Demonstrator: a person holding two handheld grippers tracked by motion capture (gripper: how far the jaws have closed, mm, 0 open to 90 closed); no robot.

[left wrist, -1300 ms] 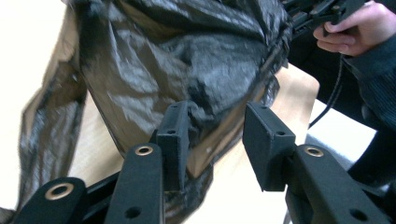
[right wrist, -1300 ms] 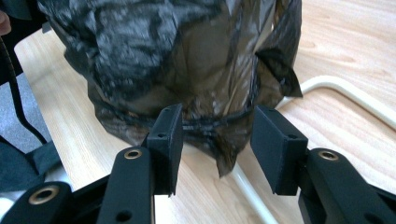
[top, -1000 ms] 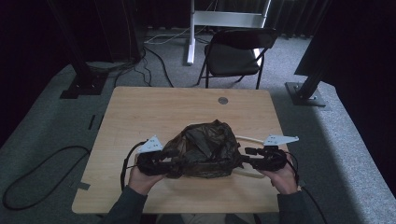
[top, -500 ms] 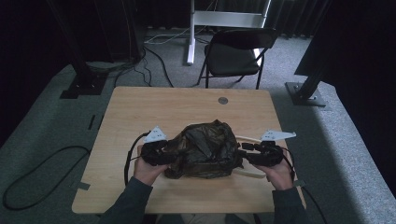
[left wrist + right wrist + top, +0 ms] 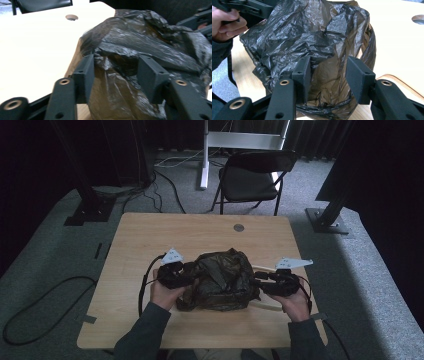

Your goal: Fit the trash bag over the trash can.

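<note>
A crumpled dark plastic bag [image 5: 220, 280] lies heaped on the wooden table [image 5: 150, 235], with a beige curved strip [image 5: 267, 306] showing under its right edge. My left gripper [image 5: 192, 279] is at the bag's left side. In the left gripper view its jaws [image 5: 116, 67] flank a fold of the bag [image 5: 150, 45]; they have just been closing, and the film is not pinched. My right gripper [image 5: 257, 281] is at the bag's right side. Its jaws [image 5: 328, 72] stand open around brownish film of the bag [image 5: 312, 37]. The left gripper [image 5: 249, 7] and its hand show beyond.
A round cable hole [image 5: 239, 227] sits near the table's far edge. A black folding chair [image 5: 250, 175] stands behind the table, with stand bases and cables on the grey floor. Bare tabletop lies on the far side and left of the bag.
My left gripper has slid away from the person along the bag's left side. The right gripper has hardly moved. The bag keeps its place.
</note>
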